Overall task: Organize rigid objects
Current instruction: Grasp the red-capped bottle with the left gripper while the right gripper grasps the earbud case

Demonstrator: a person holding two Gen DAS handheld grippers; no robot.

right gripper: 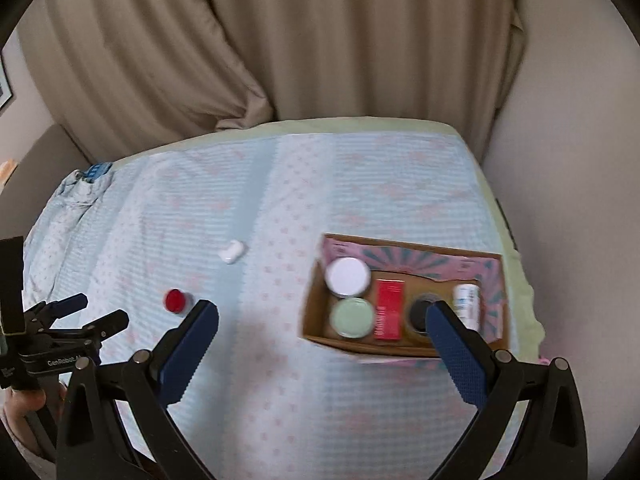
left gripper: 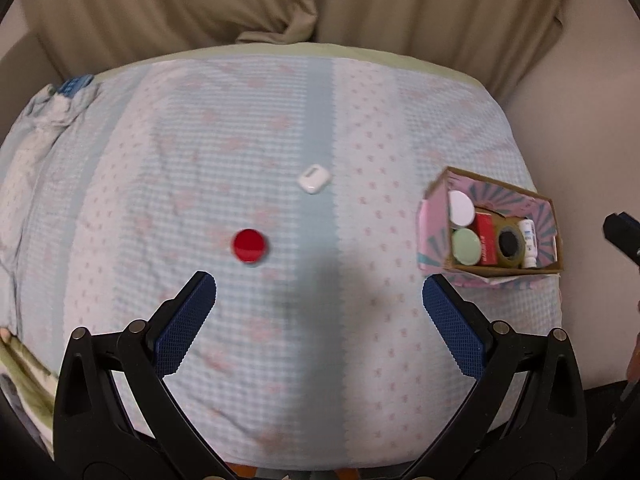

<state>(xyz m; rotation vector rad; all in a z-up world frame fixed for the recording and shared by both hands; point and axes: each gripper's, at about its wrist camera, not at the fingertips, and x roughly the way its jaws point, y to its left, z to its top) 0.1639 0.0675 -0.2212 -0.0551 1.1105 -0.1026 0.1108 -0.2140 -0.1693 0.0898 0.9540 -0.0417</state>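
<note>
A small red-capped jar (left gripper: pixel 249 245) (right gripper: pixel 176 301) stands on the bed's light blue patterned cover, with a white earbud case (left gripper: pixel 314 178) (right gripper: pixel 231 251) lying beyond it. A cardboard box (left gripper: pixel 552 236) (right gripper: pixel 404 243) to the right holds a white-lidded jar (right gripper: pixel 347 275), a green-lidded jar (right gripper: pixel 353 317), a red carton (right gripper: pixel 389 309), a roll of tape (left gripper: pixel 509 242) and a white bottle (right gripper: pixel 467 305). My left gripper (left gripper: pixel 319 294) hovers open, near side of the red jar, empty. My right gripper (right gripper: pixel 322 316) is open and empty above the box's near-left part. The left gripper (right gripper: pixel 94 312) also shows at the right wrist view's left edge.
Beige curtains (right gripper: pixel 320 40) hang behind the bed. A crumpled light blue cloth (left gripper: pixel 52 112) lies at the bed's far left corner. A wall (right gripper: pixel 560 160) runs close along the bed's right side. A hand (right gripper: pixel 24 404) holds the left gripper's handle.
</note>
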